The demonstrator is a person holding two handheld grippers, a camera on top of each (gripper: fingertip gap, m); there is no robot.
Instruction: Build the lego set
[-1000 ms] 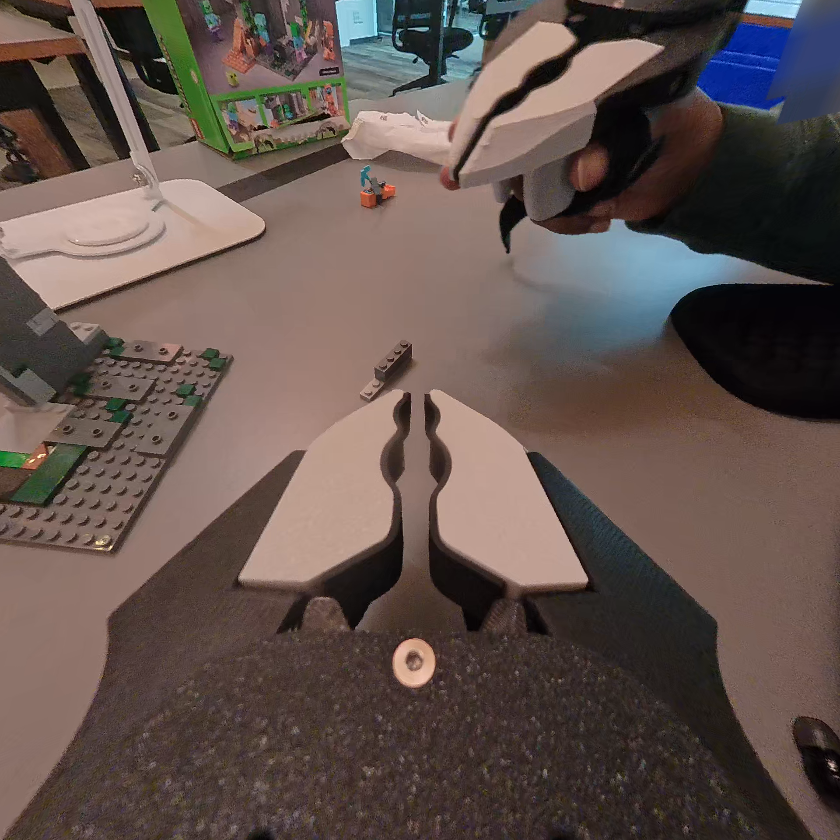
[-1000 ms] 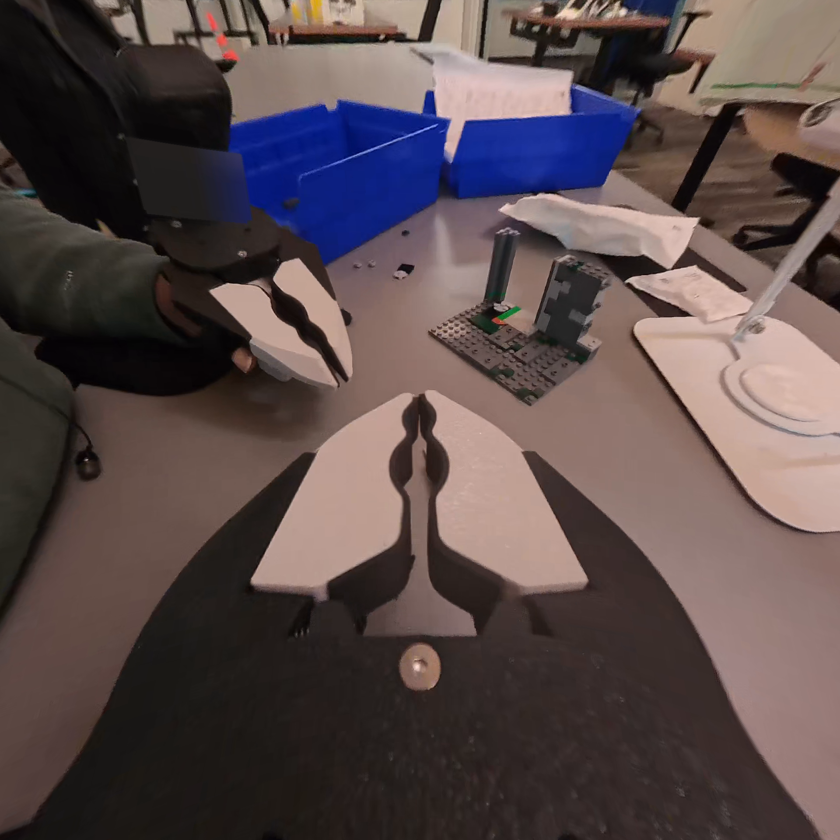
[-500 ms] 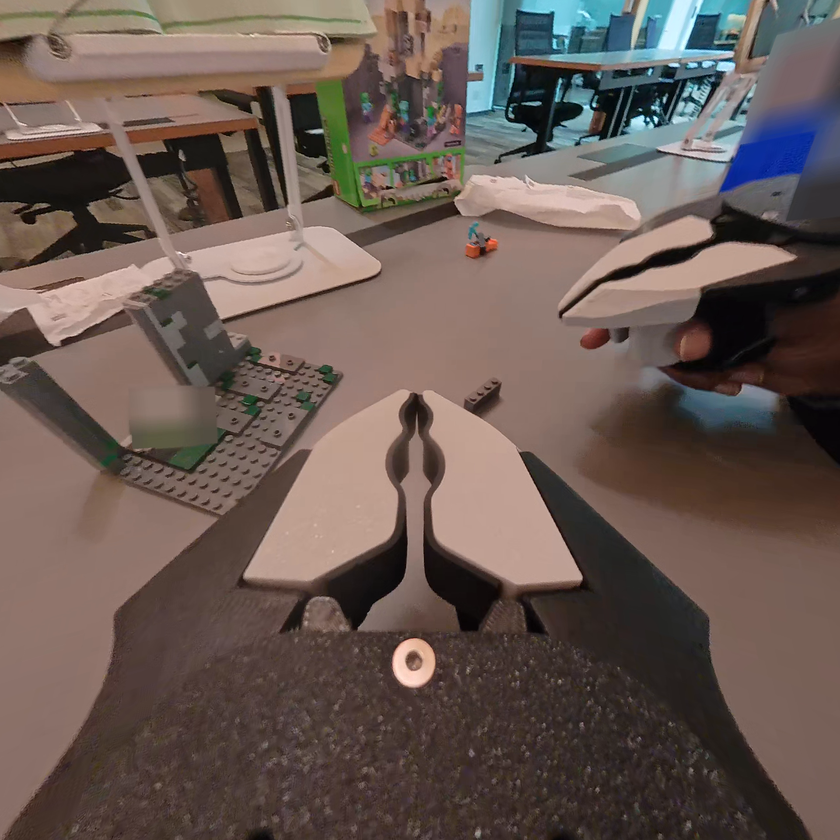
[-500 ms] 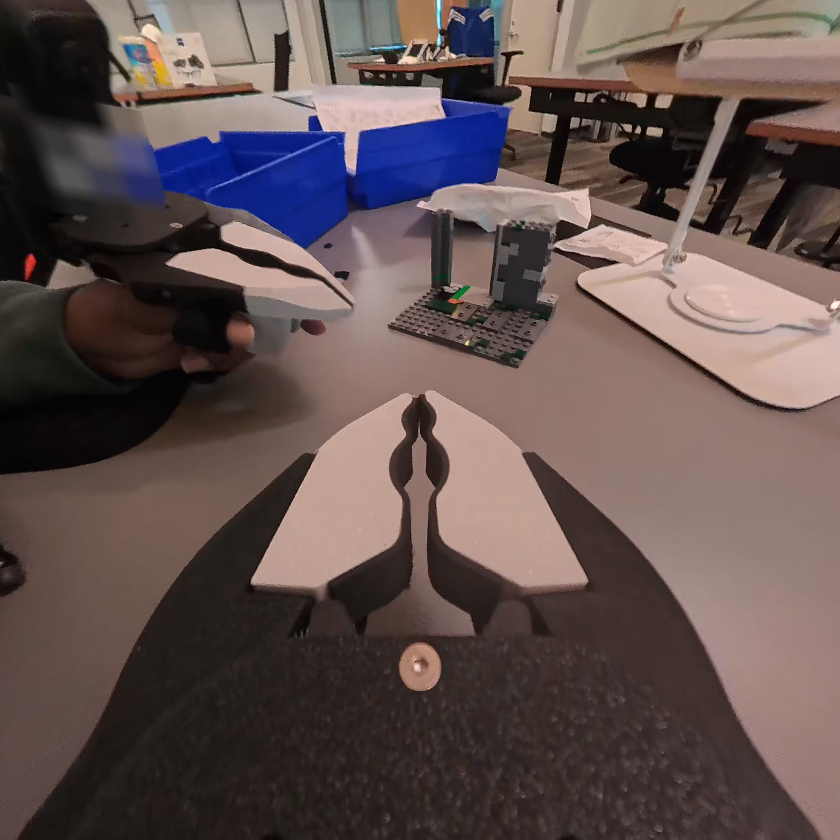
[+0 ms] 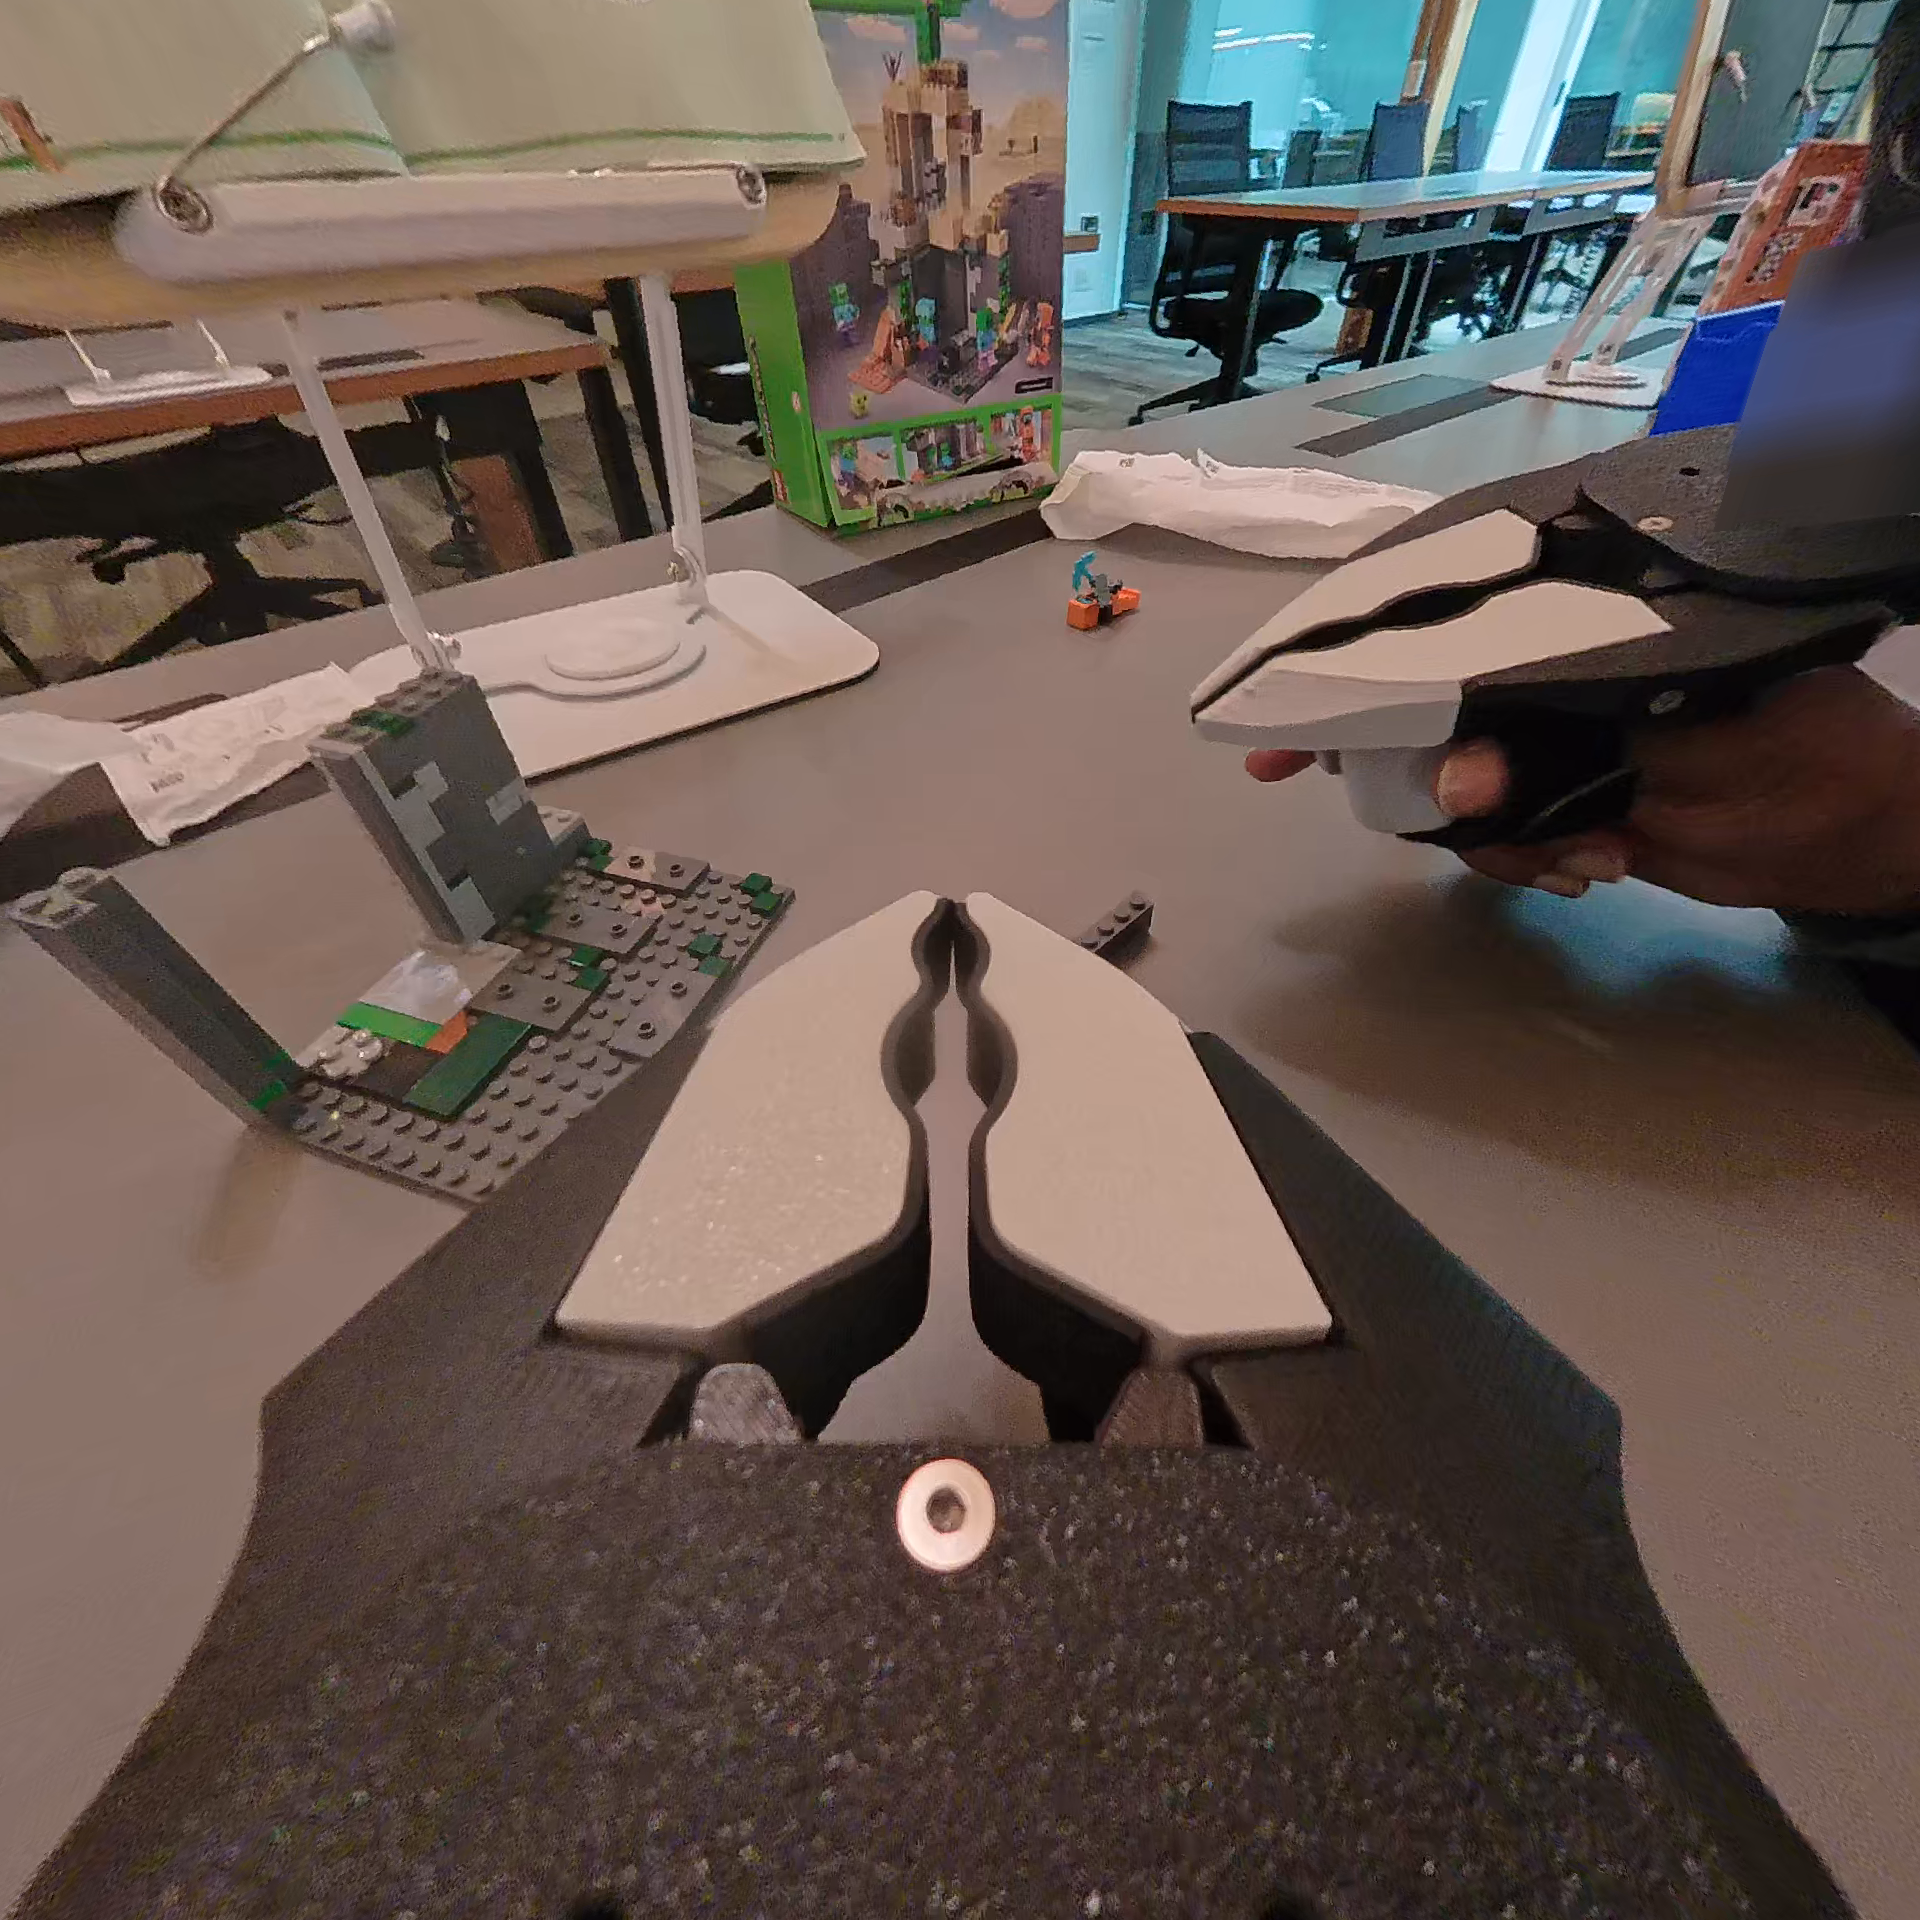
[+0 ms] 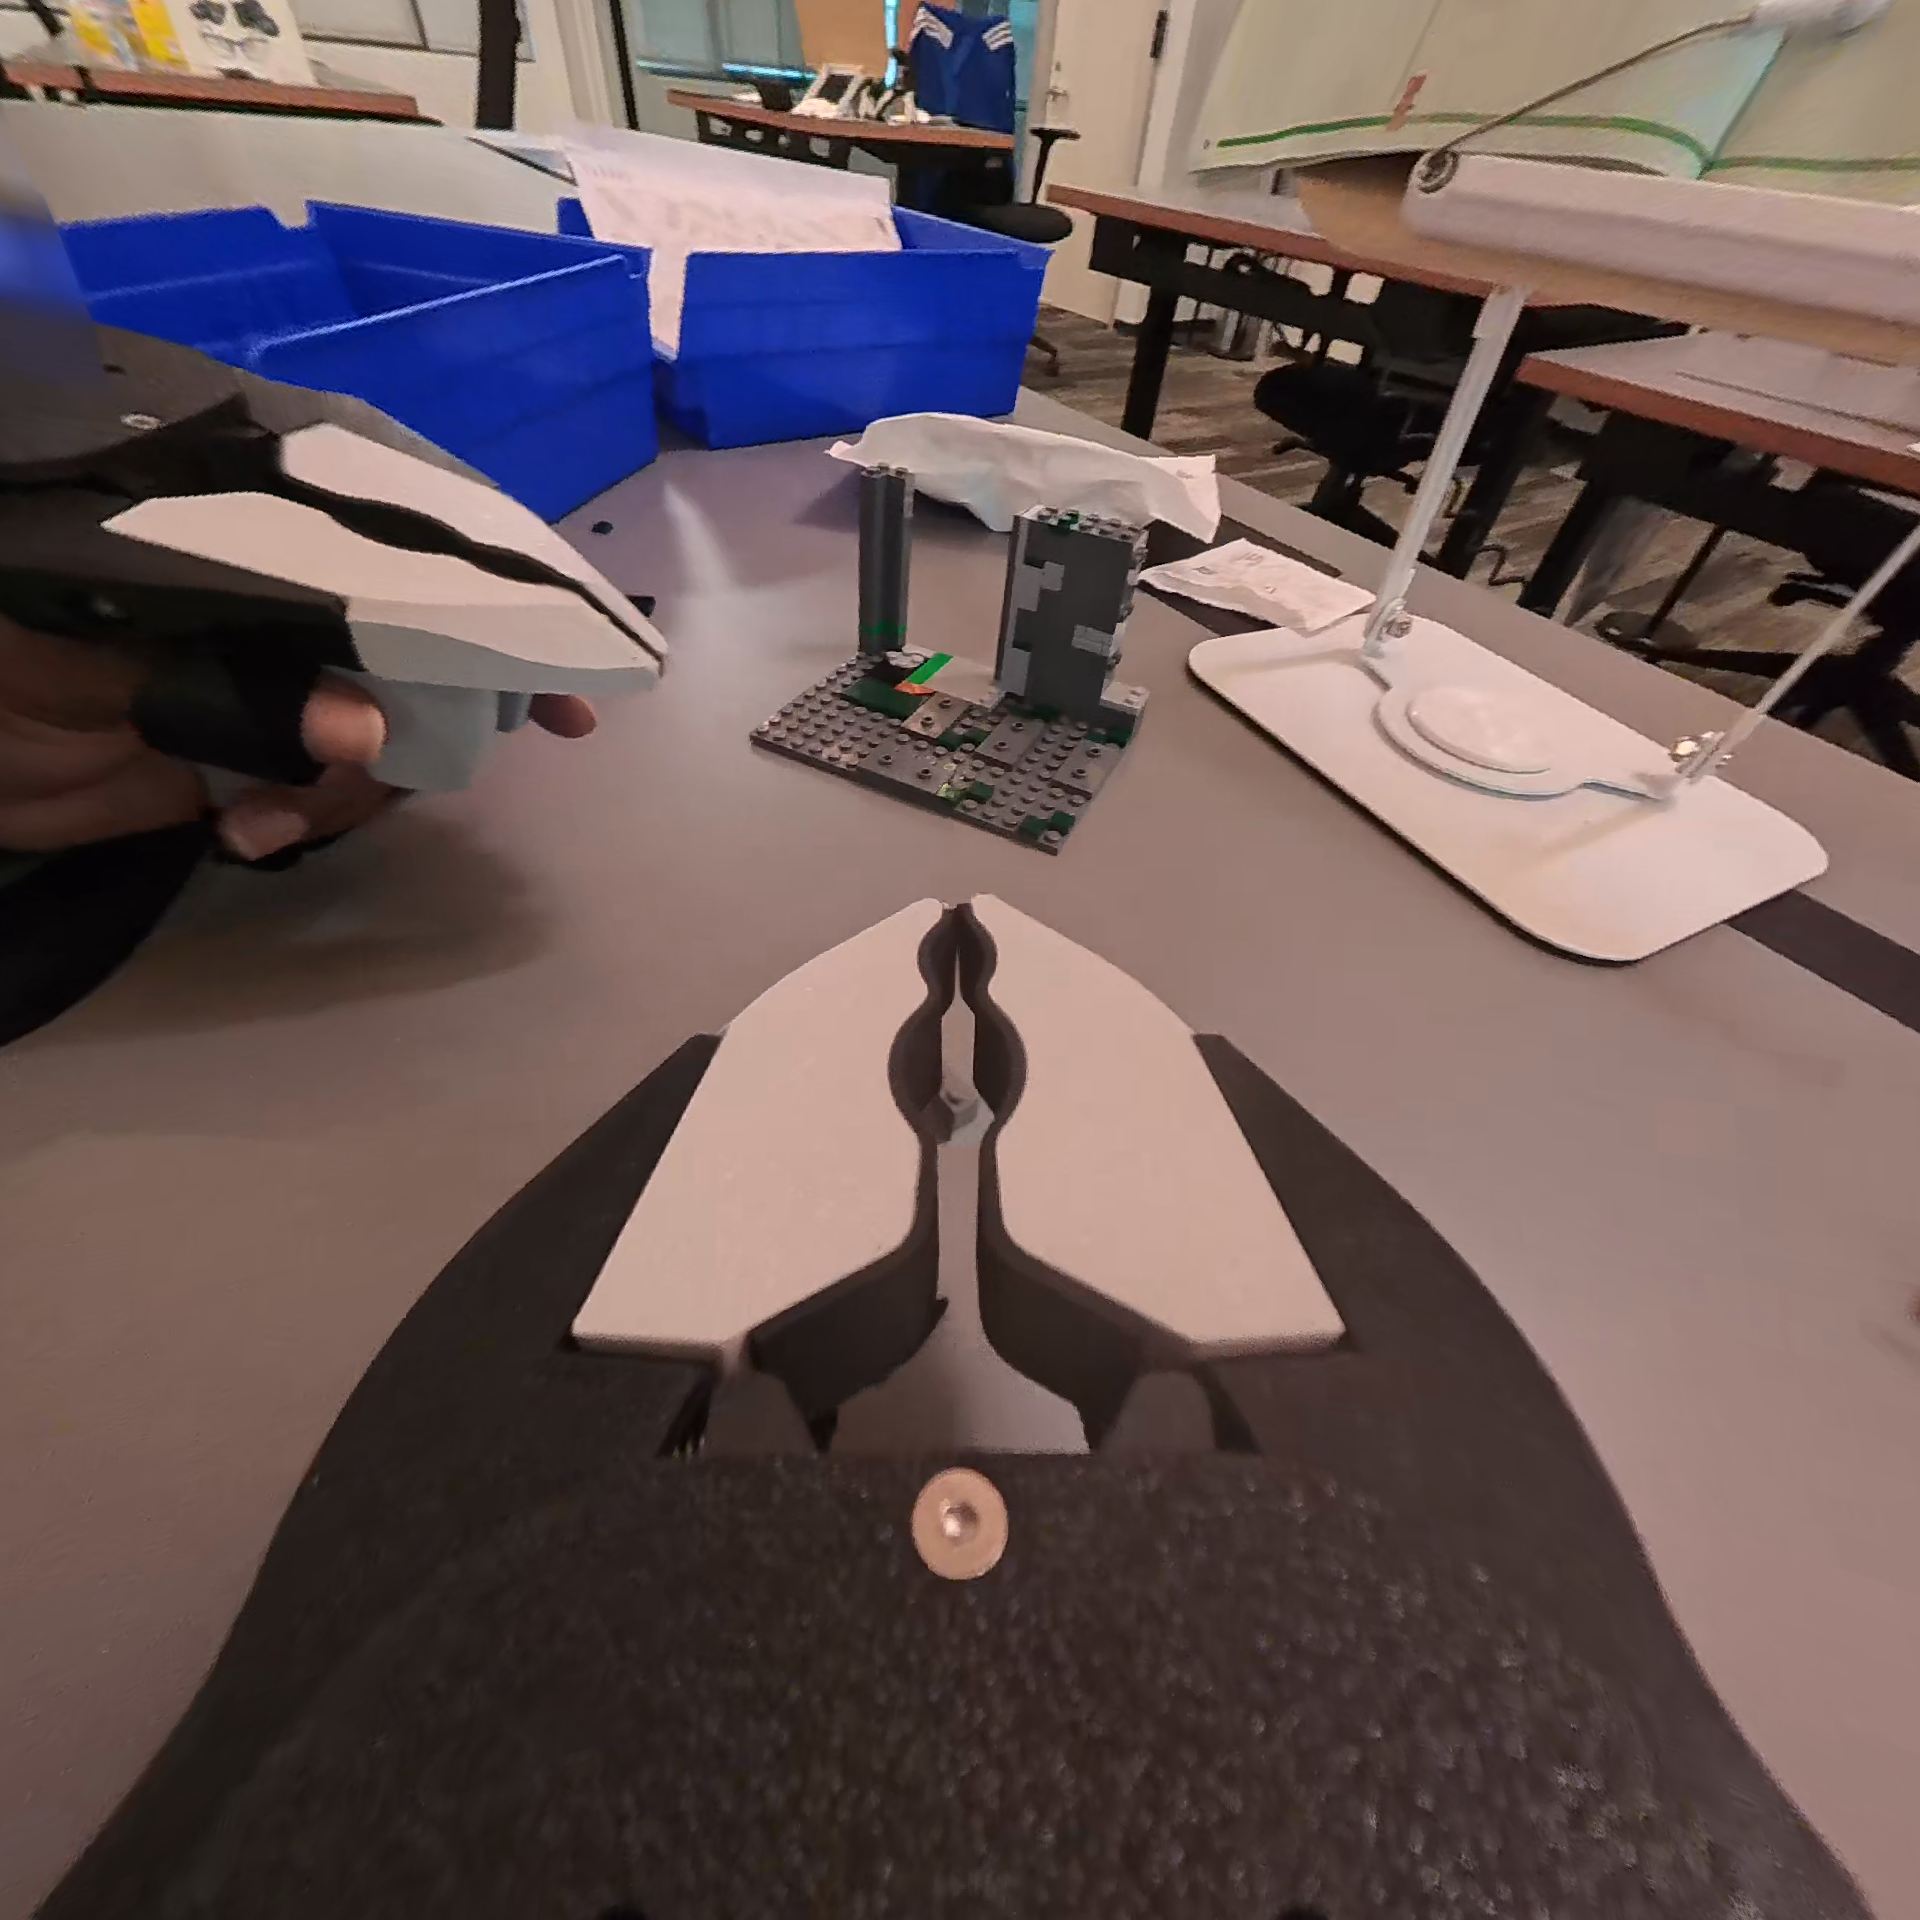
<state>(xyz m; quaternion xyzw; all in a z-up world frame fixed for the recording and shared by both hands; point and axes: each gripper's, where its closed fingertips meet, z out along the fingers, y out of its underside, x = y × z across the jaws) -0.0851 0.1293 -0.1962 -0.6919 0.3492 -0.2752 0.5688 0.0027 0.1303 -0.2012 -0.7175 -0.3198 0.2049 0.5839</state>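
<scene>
Two grippers hover above the grey table [image 5: 1558,1195], both clenched with fingertips meeting; the left gripper [image 5: 952,906] grasps nothing that shows; the right gripper [image 6: 958,908] has a small grey piece [image 6: 954,1117] showing in the gap between its fingers, perhaps a lego piece, though the view is too poor to say whether it is grasped. In the left wrist view the right gripper [image 5: 1205,707] floats at the right, a hand [image 5: 1704,800] around its handle; a dark grey lego brick [image 5: 1117,920] lies on the table just beyond the left fingertips; the partly built lego set [image 5: 540,997], a studded grey baseplate carrying a mottled grey wall and a dark pillar, sits toward the table's left side; beyond it stands a white lamp base [image 5: 665,655]; a small orange and blue lego figure [image 5: 1099,597] stands well apart near the far edge, beside a crumpled white bag [image 5: 1226,499] and the set's green box [image 5: 925,312]; in the right wrist view blue bins [image 6: 540,312] line the far edge.
</scene>
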